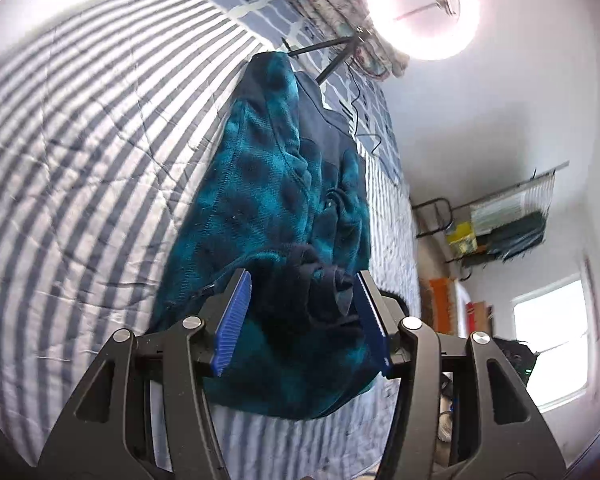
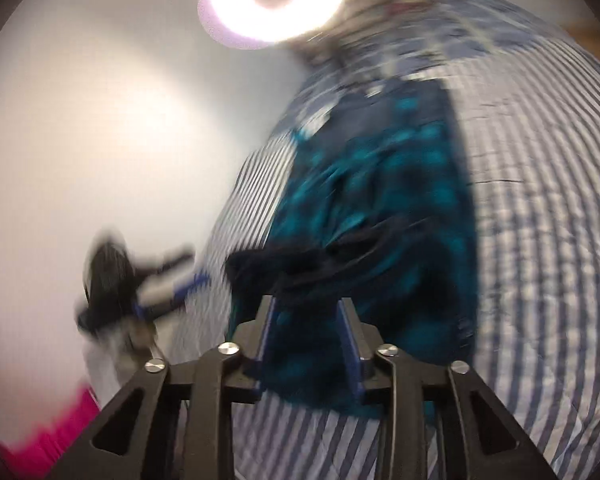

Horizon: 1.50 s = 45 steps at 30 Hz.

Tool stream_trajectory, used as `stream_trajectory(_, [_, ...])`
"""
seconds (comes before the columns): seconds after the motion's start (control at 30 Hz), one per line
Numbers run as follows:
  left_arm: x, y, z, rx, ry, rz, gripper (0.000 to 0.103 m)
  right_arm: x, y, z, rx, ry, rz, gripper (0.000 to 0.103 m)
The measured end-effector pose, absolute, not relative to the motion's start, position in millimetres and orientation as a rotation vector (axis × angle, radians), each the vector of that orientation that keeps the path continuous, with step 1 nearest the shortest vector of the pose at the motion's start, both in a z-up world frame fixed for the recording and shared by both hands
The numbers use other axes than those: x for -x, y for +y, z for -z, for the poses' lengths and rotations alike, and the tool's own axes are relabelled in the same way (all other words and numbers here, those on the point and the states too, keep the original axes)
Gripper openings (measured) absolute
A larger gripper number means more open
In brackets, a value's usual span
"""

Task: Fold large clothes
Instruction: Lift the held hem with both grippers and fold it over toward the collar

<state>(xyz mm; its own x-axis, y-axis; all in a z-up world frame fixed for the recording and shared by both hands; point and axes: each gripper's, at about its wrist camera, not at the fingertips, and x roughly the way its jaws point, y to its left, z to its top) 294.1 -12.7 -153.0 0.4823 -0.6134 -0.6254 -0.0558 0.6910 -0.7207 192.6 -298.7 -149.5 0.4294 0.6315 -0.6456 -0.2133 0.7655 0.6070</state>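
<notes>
**Fleece lies folded lengthwise on striped bed as both grippers hang above its near end**

A teal-and-dark mottled fleece garment with a navy lining [image 1: 268,184] lay on the blue-and-white striped quilted bedspread [image 1: 80,128], already gathered into a long, narrow band running away from the cameras towards a lit ring lamp on a black tripod [image 1: 422,8]. The step in hand appeared to be the pause between folds: a lengthwise fold looked done, the crosswise one not yet made. The left gripper [image 1: 300,300] stood about half open, its blue ribbed pads [image 1: 234,320] either side of a bunched navy cuff [image 1: 320,284] at the garment's near end; no pad pressed on the cloth. The right gripper [image 2: 306,332], seen through heavy blur, had its jaws narrow and apart, fleece showing behind the gap; whether cloth was pinched could not be told, though it looked free. In the right wrist view the left gripper showed off the garment's left edge. The next move probably called for both grippers to take the near corners and carry them towards the lamp end, keeping the loose cuff tucked in.
</notes>
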Motion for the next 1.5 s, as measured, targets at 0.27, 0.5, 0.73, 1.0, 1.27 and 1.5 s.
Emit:
stream_trajectory(0.27, [-282.5, -44.8, 164.1, 0.537, 1.089, 0.450, 0.038, -199.7, -228.1, 171.5, -0.189, 1.069, -0.577, 0.023])
stream_trajectory(0.5, [-323.5, -81.7, 198.9, 0.316, 1.094, 0.351, 0.034, -239.8, -235.6, 204.1, -0.212, 1.135, -0.472, 0.019])
stream_trajectory(0.73, [-349.7, -57.0, 228.5, 0.521, 1.133, 0.292, 0.033, -238.4, -252.6, 200.4, -0.287, 1.105, -0.517, 0.022])
stream_trajectory(1.0, [-341.7, -57.0, 227.7, 0.447, 1.129, 0.306, 0.031, -230.5, -302.5, 191.2, -0.278, 1.068, -0.372, 0.020])
stream_trajectory(1.27, [-350.6, -62.0, 217.4, 0.426, 1.143, 0.338, 0.031, -238.5, -289.9, 202.7, -0.163, 1.147, -0.279, 0.020])
stream_trajectory(1.5, [-374.0, -30.9, 172.9, 0.364, 1.025, 0.376, 0.031, -243.4, -279.3, 142.2, -0.164, 0.976, -0.380, 0.057])
